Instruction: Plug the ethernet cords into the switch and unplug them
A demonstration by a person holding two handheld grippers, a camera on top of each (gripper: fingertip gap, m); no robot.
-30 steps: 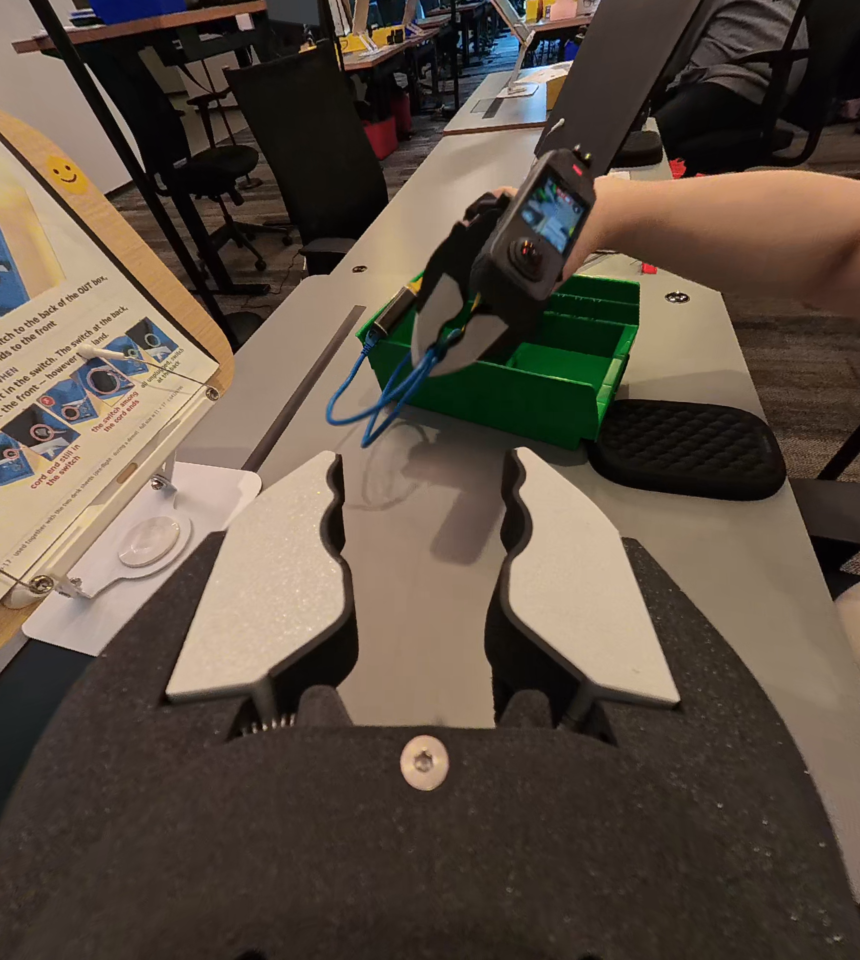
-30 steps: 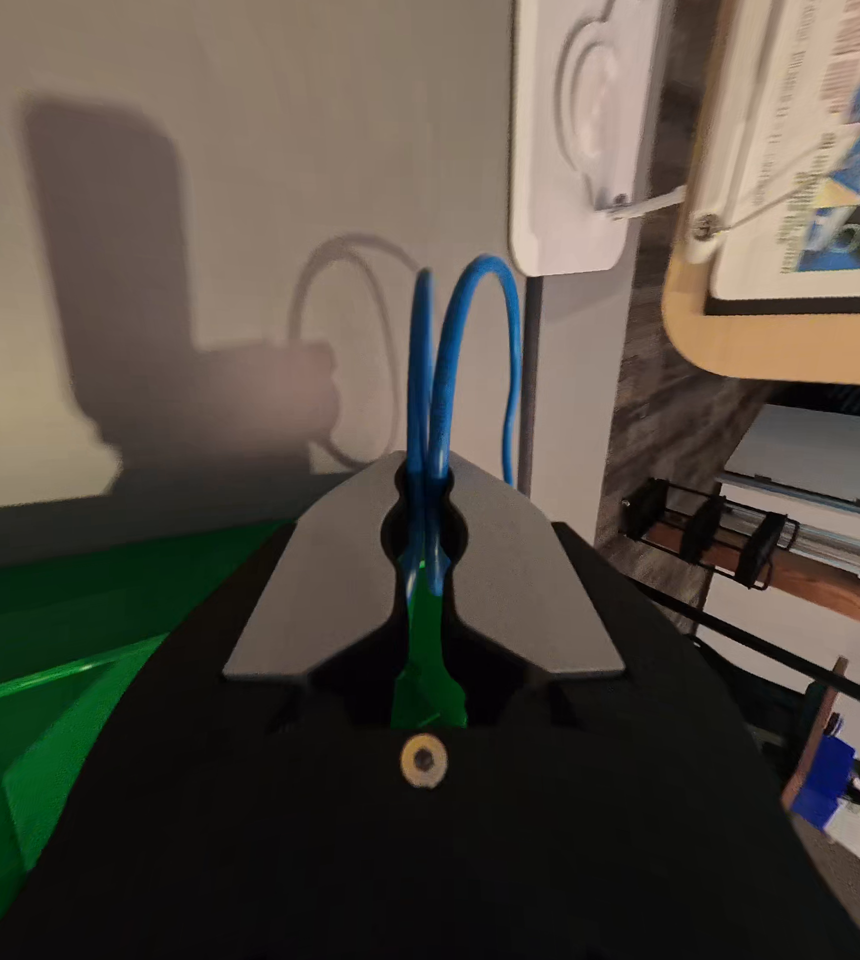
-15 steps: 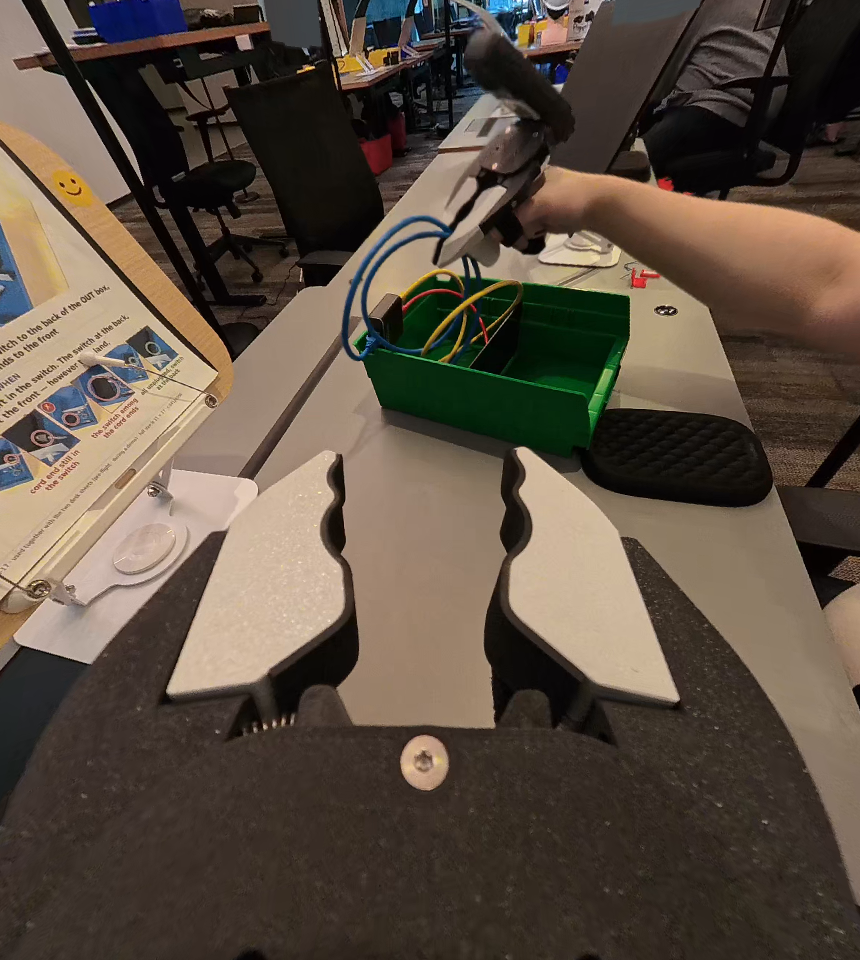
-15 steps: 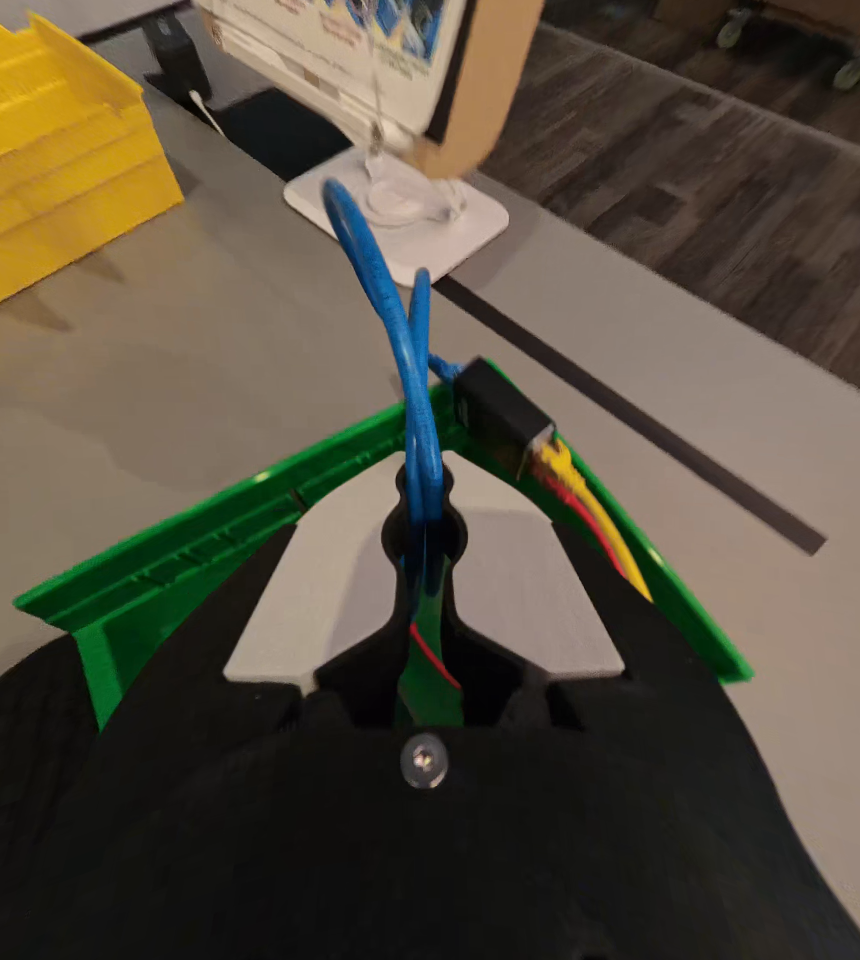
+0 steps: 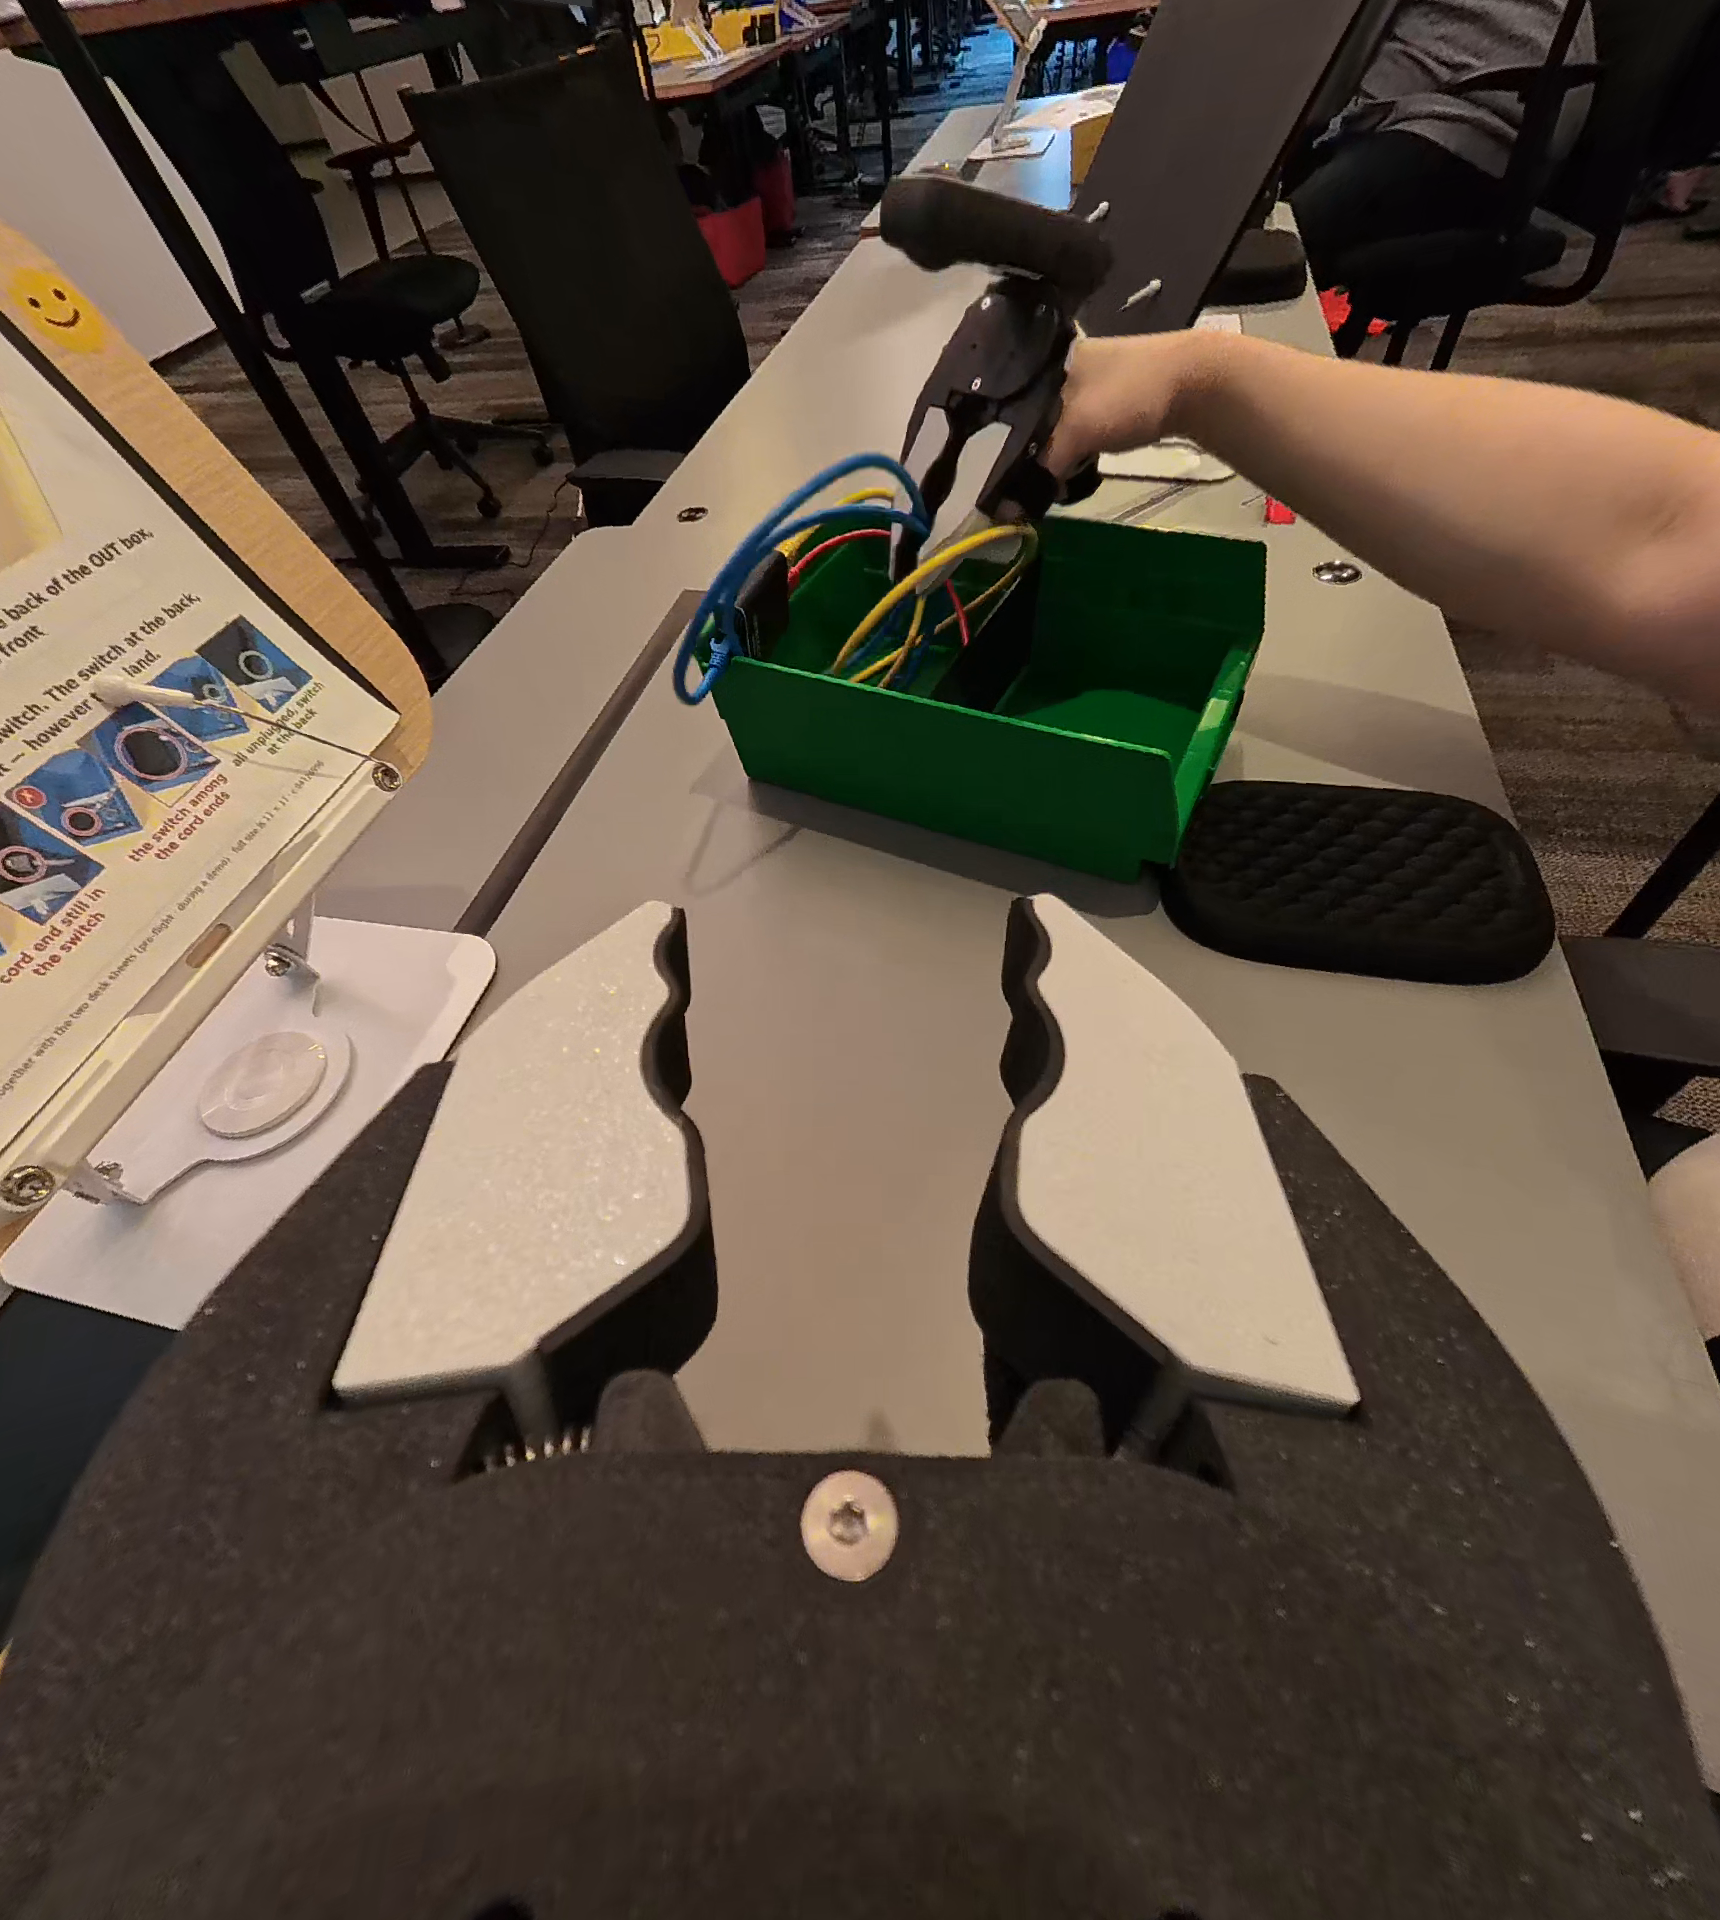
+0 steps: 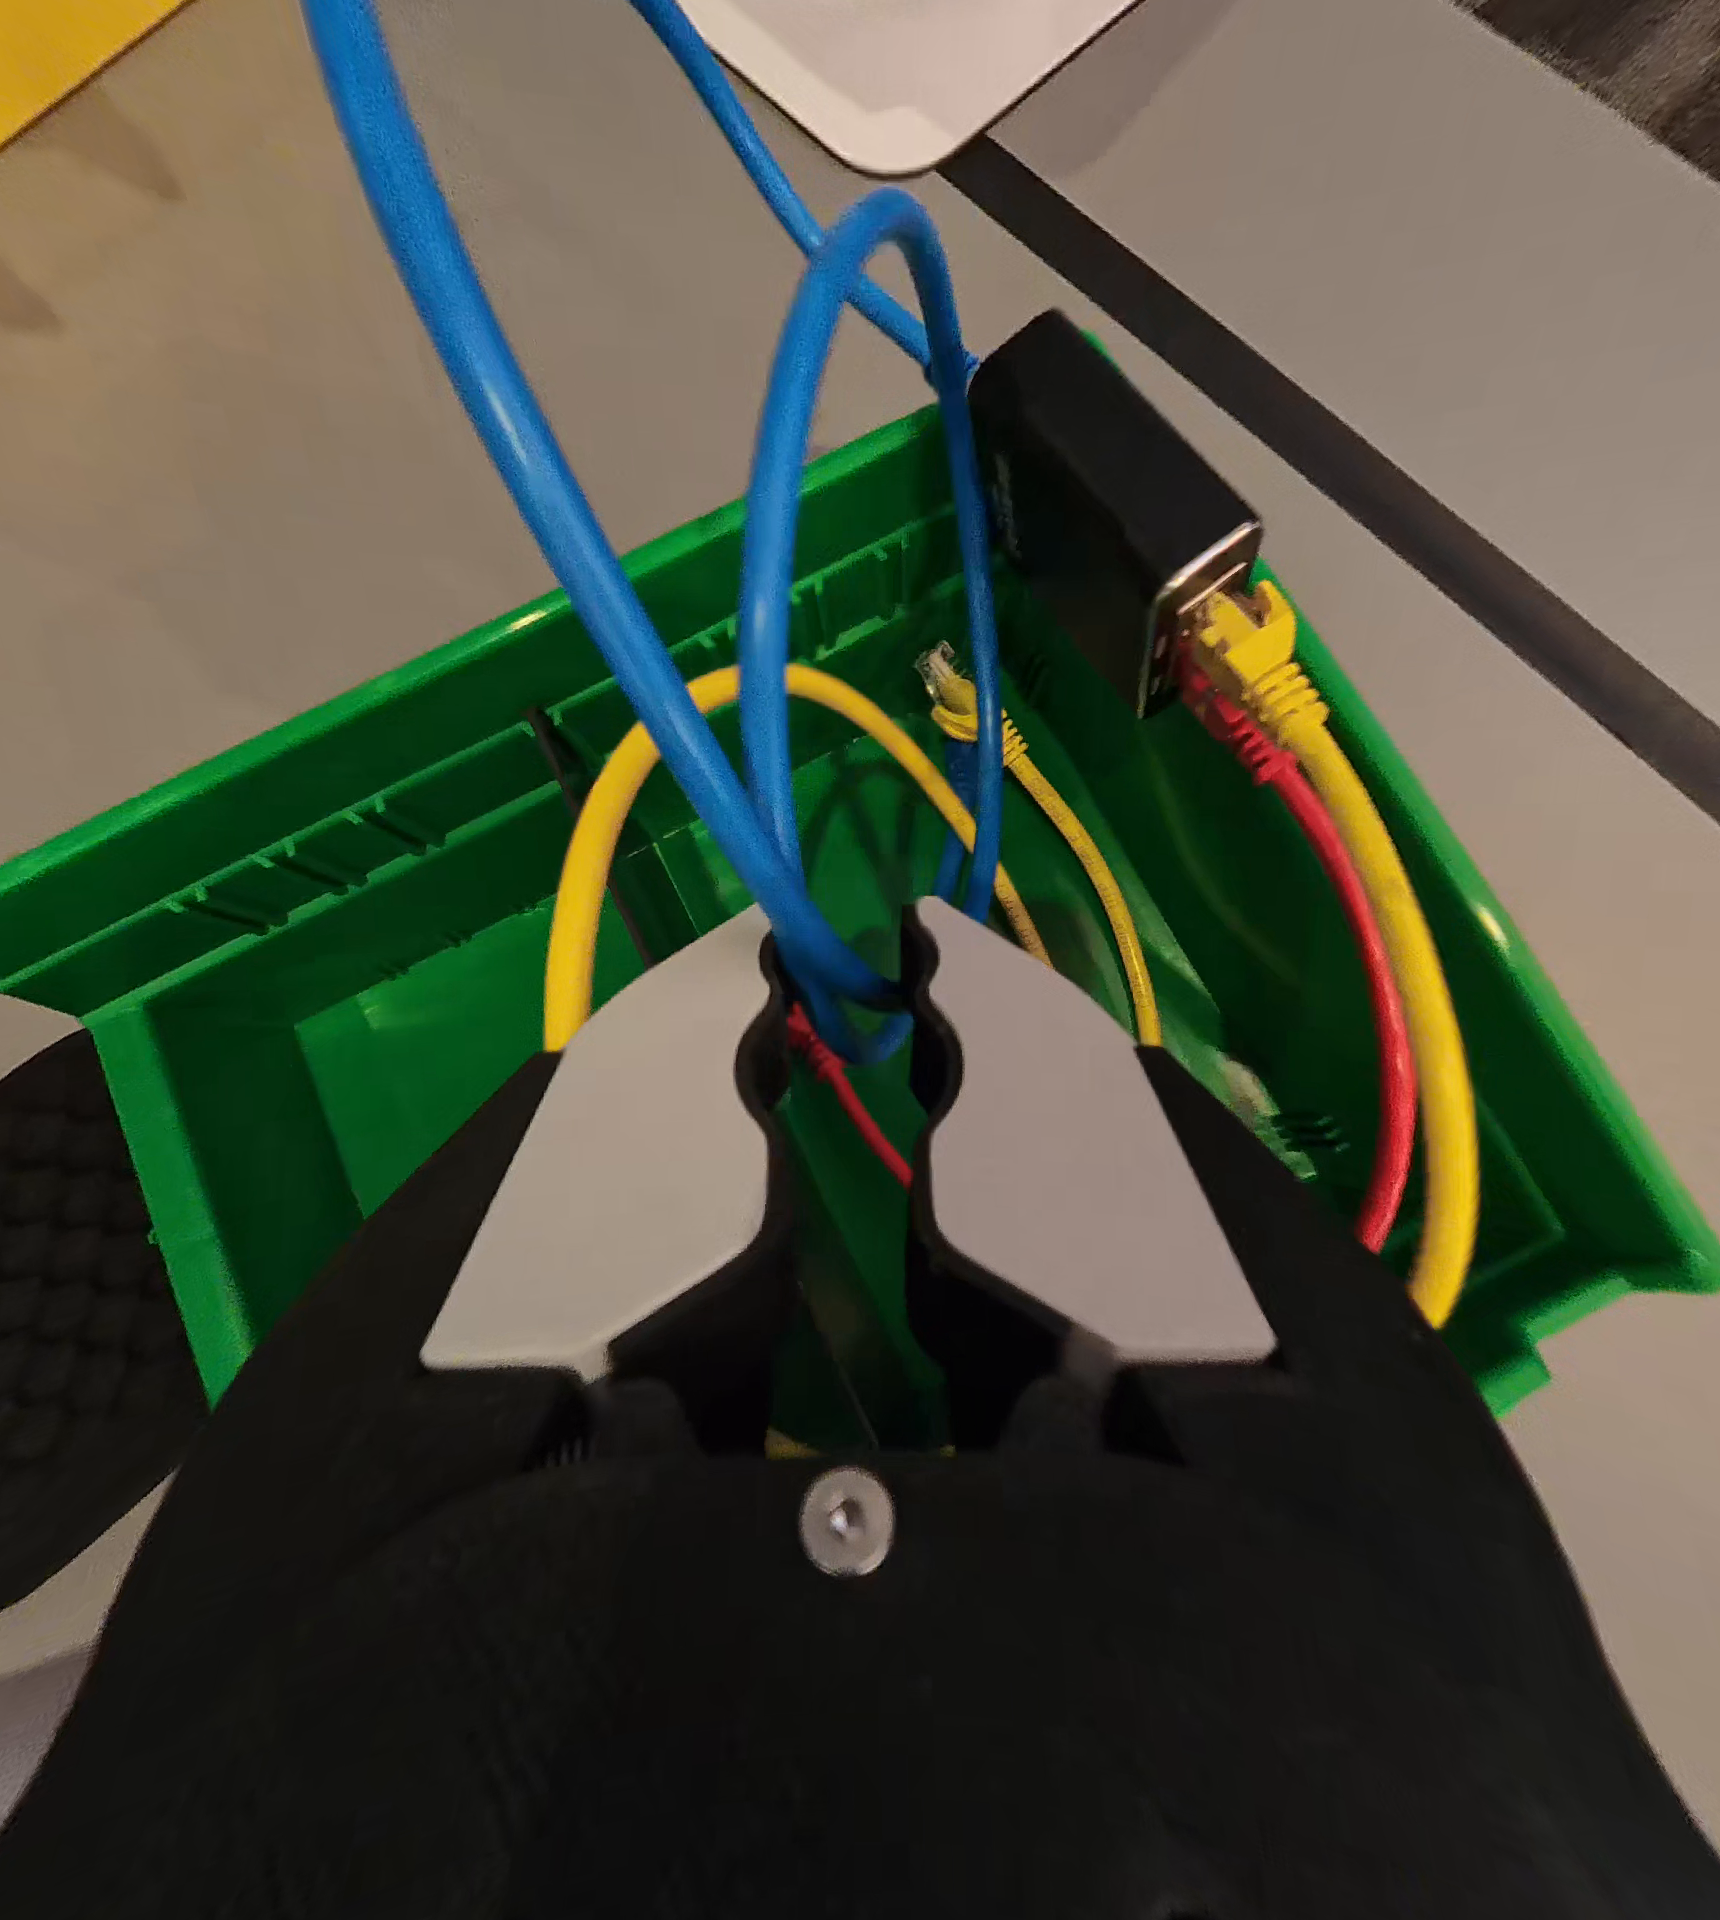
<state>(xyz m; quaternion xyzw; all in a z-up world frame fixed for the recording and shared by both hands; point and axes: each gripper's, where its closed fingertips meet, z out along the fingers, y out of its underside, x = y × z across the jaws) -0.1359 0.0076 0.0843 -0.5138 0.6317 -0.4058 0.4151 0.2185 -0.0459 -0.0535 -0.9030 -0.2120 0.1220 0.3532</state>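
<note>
The black switch (image 6: 1105, 499) perches on the far corner of the green bin (image 6: 336, 862), yellow and red cords plugged in. The right claw (image 6: 840, 997) stands narrowly parted, the blue ethernet cord (image 6: 565, 499) lying loose between its pads. The left claw (image 5: 840, 997) gapes wide and empty over the table (image 5: 835, 935). The cords look light and springy; grip the stiff plug boot.
</note>
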